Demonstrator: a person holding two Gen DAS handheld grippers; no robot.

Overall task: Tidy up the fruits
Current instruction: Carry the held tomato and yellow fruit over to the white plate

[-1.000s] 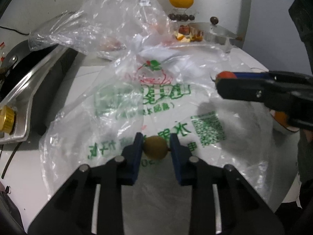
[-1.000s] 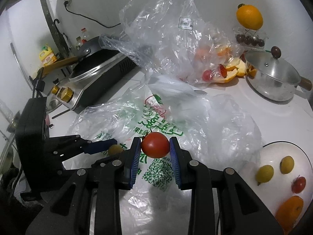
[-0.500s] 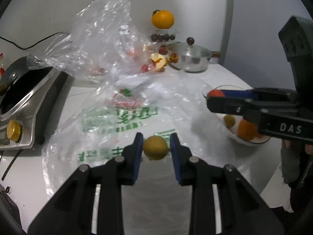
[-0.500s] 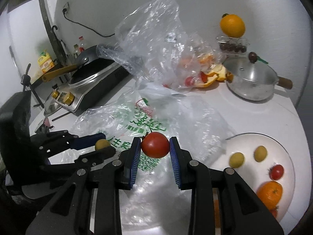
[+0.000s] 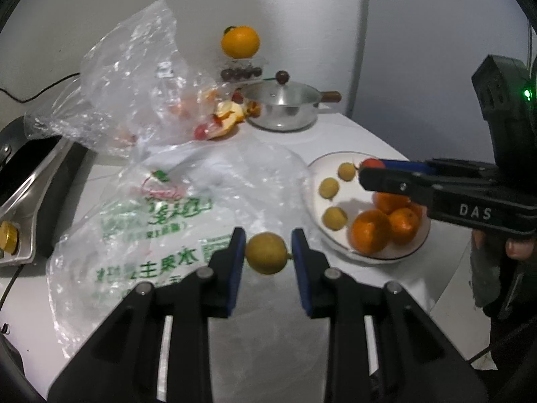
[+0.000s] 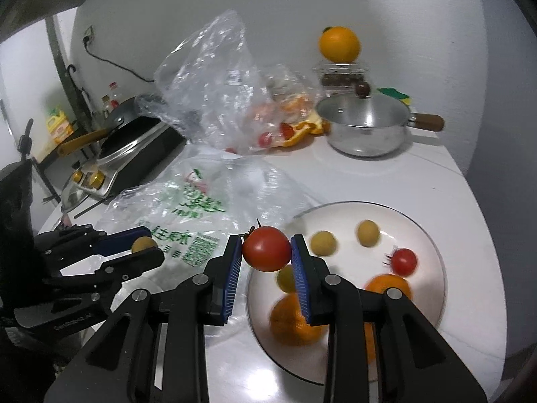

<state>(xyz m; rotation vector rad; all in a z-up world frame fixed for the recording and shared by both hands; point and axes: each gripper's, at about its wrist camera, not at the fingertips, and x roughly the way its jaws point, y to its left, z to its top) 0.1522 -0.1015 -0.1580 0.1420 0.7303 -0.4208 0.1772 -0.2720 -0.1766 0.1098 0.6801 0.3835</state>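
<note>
Two handheld grippers hover above a white counter, each carrying one fruit. The left gripper is clamped on a single yellow-green fruit over the printed plastic bag; the right gripper is clamped on one red tomato over the white plate's rim at nine o'clock. On the plate lie three yellow-green fruits, one small tomato and three oranges clustered at five o'clock. At twelve o'clock, by the wall, one orange tops a clear box beside one lidded steel pot.
</note>
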